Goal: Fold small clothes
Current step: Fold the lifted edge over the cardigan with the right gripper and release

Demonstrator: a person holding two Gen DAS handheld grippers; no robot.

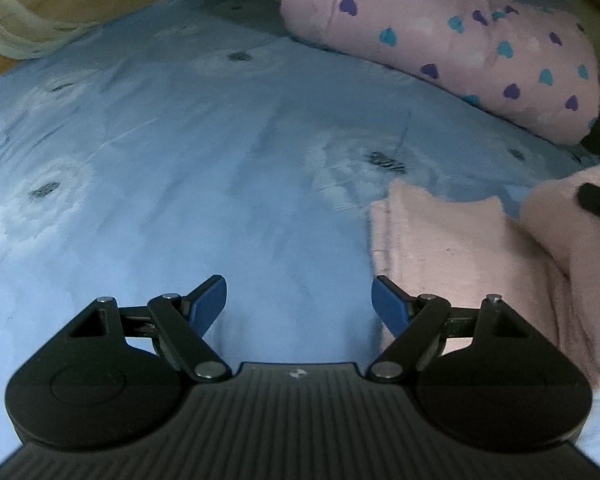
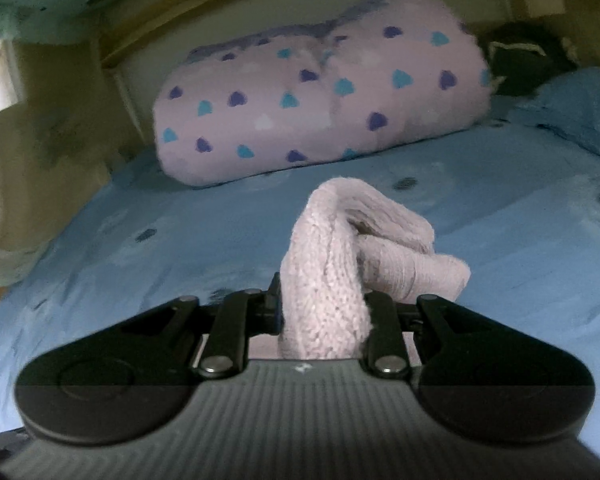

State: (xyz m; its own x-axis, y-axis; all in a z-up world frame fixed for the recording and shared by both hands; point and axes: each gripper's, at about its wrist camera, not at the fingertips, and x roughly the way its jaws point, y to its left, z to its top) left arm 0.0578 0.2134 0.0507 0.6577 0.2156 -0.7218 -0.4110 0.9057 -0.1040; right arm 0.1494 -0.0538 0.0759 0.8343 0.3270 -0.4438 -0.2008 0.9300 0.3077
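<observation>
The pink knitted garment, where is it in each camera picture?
Left wrist view: the pink knitted garment lies at the lower right on the blue bedsheet, one part lifted by the right tool.
Right wrist view: the garment is at the centre, pinched in that tool.
Shared landmark: the heart-print blanket roll at the far end of the bed.

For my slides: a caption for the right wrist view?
Right gripper clamps a bunched pink knit garment above the blue bedsheet.

Black left claw [image 1: 299,306], blue pads [image 1: 208,304], silver pivot screws, ribbed grey base
</observation>
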